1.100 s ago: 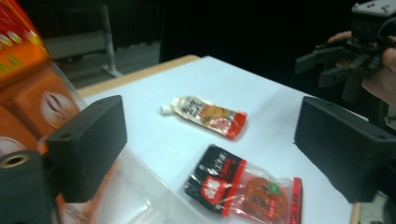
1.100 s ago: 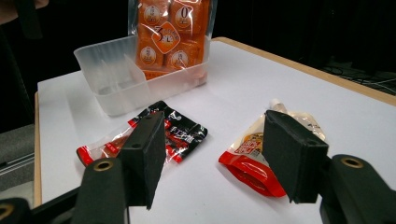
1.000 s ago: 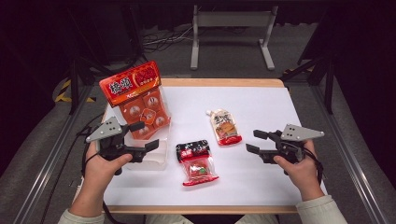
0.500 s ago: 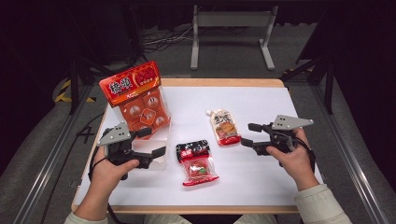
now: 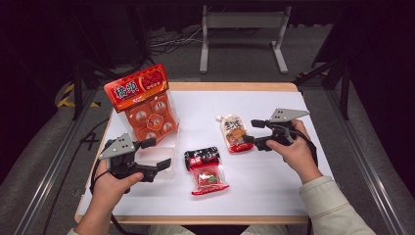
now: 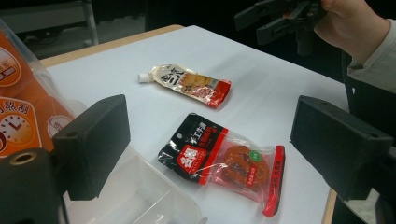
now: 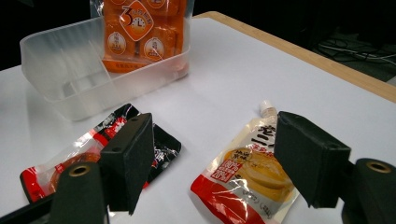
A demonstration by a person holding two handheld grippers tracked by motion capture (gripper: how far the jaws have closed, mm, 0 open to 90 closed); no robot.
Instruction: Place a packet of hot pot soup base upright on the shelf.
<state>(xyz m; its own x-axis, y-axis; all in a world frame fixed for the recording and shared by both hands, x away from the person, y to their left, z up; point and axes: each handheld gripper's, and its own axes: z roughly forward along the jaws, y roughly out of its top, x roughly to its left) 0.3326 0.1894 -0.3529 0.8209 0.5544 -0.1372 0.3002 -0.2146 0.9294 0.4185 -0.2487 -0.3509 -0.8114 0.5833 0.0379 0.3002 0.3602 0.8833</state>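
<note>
The white table top (image 5: 274, 186) carries 4 things. Biggest is the tall orange multi-pack bag (image 5: 146, 105), standing upright in the far end of a clear plastic tray with dividers (image 7: 56, 79) at the person's left. The tray's other compartments look empty. Next comes the red-and-black snack packet with a clear window (image 5: 205, 169), lying flat near the middle, just right of the tray. Smallest is the cream-and-red spouted pouch (image 5: 235, 133), flat on the table with its cap pointing away from the person.

The right gripper (image 5: 250, 131) hangs just beside that pouch's near end, jaws spread wide with nothing between them. The left gripper (image 5: 157, 153) hovers over the tray's near end, also released and empty.

I judge this the approach to picking up the pouch: the next move calls for lowering the right jaws astride it, closing on it, then carrying it to the tray.
</note>
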